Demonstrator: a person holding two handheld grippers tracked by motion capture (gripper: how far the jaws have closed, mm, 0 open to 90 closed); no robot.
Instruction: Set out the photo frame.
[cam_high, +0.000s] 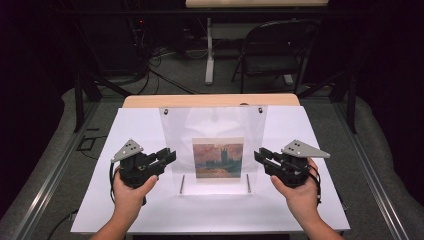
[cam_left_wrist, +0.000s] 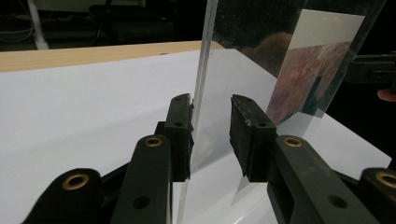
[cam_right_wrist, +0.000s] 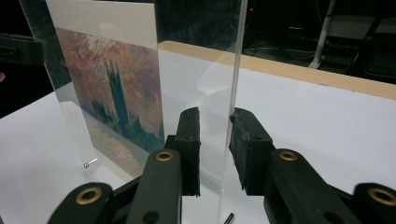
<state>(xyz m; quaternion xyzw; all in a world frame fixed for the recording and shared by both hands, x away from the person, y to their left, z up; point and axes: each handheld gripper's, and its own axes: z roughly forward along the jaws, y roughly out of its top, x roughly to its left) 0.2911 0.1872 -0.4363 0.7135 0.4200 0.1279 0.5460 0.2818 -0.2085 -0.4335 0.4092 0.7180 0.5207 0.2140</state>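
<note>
Both grippers are matte black. The left gripper (cam_high: 171, 155) and the right gripper (cam_high: 259, 154) each carry a grey three-cornered plate on top, drilled with small holes, and a black cable trailing from the body. The jaw links show brass-ringed pivots and small dark screws. The pads (cam_left_wrist: 180, 135) are blocky with rough edges. Forearms are bare, no sleeves.
</note>
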